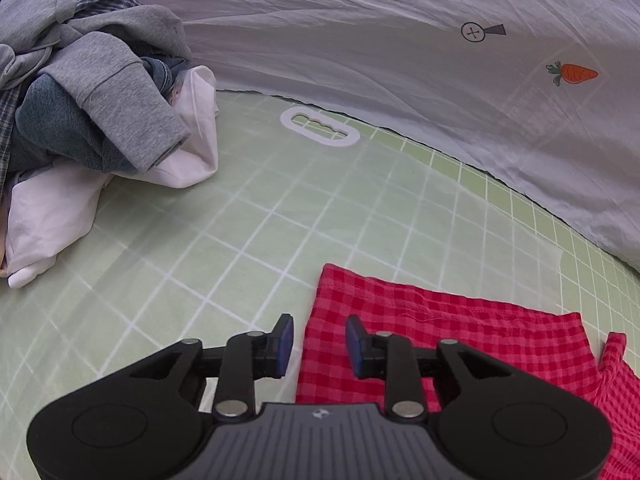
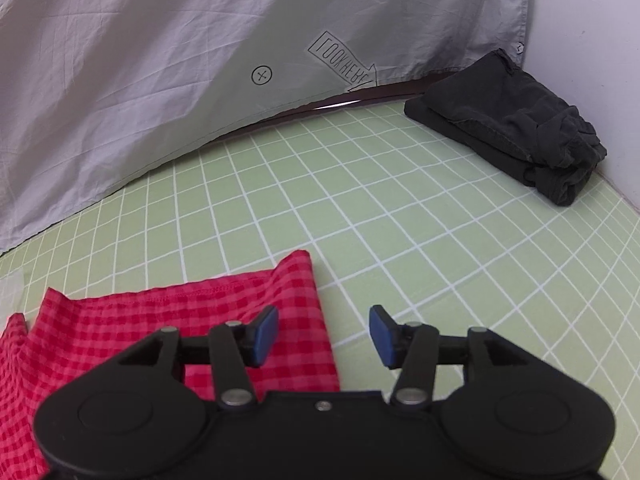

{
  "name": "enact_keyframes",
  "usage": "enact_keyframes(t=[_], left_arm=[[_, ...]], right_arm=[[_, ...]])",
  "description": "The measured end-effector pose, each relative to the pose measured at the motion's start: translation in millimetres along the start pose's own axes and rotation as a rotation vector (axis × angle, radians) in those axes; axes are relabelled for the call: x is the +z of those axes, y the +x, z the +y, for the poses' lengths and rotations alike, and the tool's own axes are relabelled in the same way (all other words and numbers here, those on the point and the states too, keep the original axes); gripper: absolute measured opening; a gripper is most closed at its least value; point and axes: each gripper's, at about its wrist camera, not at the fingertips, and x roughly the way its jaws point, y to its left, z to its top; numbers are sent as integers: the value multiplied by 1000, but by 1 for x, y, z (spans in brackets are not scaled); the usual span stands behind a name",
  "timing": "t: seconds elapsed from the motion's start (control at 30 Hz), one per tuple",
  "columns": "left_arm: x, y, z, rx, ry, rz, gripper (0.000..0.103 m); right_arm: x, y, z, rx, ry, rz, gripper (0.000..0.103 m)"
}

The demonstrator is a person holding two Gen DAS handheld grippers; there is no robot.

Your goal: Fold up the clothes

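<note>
Both claws spread and empty over the red gingham cloth point(image 1: 440, 332) at 6 o'clock on the green grid sheet point(image 1: 200, 240); light, limp, so we'd pinch corners.

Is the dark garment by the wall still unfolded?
No, the dark garment lies as a folded bundle on the green sheet by the wall.

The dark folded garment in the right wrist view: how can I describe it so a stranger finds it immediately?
Start from the green checked sheet and follow it to its far right corner, by the white wall. The dark folded garment lies there alone. It is charcoal and plain, unlike the red checked cloth near the right gripper.
</note>
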Motion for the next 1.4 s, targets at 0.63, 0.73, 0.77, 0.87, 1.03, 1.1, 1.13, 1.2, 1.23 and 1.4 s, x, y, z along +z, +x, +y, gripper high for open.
enact_keyframes(t=[0.63,0.73,0.77,0.87,1.03,1.1,1.13,1.2,1.23,1.4], left_arm=[[-130,-81,9,13,92,196,48],[-150,-91,8,29,73,205,48],[-158,-94,8,36,66,210,48],[-182,-100,7,67,38,229,48],[-216,-115,10,105,-30,233,49],[-222,-122,7,112,-27,233,49],[-223,-125,6,112,-22,228,49],[-223,-132,3,106,-3,212,49],[-223,-136,2,102,5,202,49],[-225,-143,1,92,42,182,53]], right_arm=[[-110,-81,5,124,-197,161,80],[-121,-91,-5,137,-260,171,80],[-125,-94,-9,142,-283,174,81],[-134,-98,-22,137,-346,187,81],[-144,-105,-51,144,-387,184,81],[-144,-110,-55,145,-392,172,81],[-144,-113,-54,166,-397,165,81],[-145,-120,-52,209,-406,149,83],[-147,-122,-49,233,-417,143,84],[-165,-127,-26,271,-532,161,86]])
